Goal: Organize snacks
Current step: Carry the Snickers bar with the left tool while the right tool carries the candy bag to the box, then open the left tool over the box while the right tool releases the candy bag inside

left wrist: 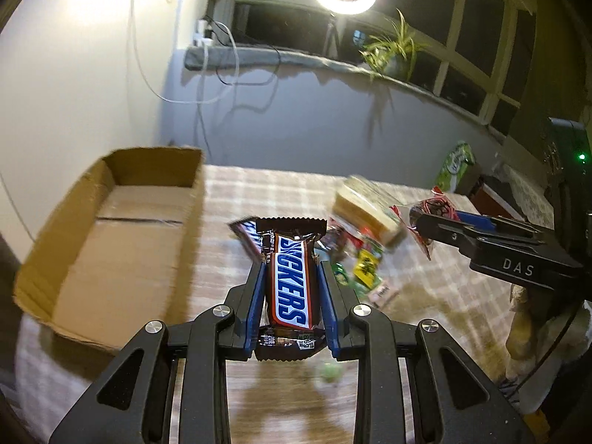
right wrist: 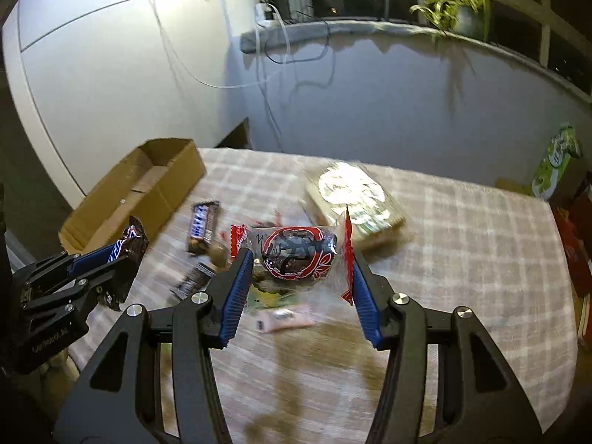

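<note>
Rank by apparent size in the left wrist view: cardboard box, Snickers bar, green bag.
1. cardboard box, largest.
2. Snickers bar, held close to the camera, so it looks bigger than it is.
3. green bag, far off, smallest.

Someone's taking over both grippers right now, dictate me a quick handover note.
Left gripper: shut on a Snickers bar, lifted above the table.
Right gripper: shut on a clear red-trimmed snack packet, also lifted.
Cardboard box: open at the table's left, nothing visible inside.
Still on the checked tablecloth: a second Snickers bar, a pink packet, a large flat wrapped pack, small mixed sweets.
Done: two items picked up. Left: probably box both, then the rest.
</note>
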Demonstrator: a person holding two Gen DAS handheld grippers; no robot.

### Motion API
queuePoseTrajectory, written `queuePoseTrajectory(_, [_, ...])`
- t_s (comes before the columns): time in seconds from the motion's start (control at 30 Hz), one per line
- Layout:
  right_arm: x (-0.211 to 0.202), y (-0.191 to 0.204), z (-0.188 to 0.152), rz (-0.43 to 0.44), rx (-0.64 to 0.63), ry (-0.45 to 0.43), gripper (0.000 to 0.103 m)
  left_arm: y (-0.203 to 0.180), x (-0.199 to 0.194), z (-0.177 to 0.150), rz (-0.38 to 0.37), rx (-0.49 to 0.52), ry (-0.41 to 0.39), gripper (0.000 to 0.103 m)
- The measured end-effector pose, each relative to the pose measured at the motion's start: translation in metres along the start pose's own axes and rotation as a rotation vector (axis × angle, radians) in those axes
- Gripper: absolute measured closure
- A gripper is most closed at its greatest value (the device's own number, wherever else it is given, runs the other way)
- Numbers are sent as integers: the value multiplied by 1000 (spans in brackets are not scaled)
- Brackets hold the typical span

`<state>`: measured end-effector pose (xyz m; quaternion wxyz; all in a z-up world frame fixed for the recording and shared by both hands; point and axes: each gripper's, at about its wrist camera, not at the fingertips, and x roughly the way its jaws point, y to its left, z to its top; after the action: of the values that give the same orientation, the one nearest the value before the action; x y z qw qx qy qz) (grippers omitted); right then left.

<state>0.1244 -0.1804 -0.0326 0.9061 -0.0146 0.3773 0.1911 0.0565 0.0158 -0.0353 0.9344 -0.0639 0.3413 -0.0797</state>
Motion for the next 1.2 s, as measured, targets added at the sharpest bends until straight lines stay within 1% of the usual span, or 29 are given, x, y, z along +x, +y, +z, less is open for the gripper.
queuePoseTrajectory(0.23, [5, 38, 19, 54, -49, -16, 49, 31, -17, 5, 57, -29, -36, 77])
queuePoseTrajectory(0.6, [31, 103, 43, 140, -127, -13, 49, 80, -30, 3, 138, -87, -49, 77])
queuePoseTrajectory(0.73, [46, 125, 52, 173, -153, 0, 49, 99, -29, 2, 165, -117, -43, 77])
queuePoseTrajectory(0.87, [62, 148, 59, 187, -194, 14, 49, 114, -25, -1, 191, -132, -36, 77])
queuePoseTrajectory(0.93, [75, 162, 61, 200, -212, 33, 49, 120, -22, -2, 201, -140, -27, 77])
queuePoseTrajectory(1.2, [112, 193, 64, 222, -254, 90, 48, 136, -14, -6, 215, -166, -7, 77])
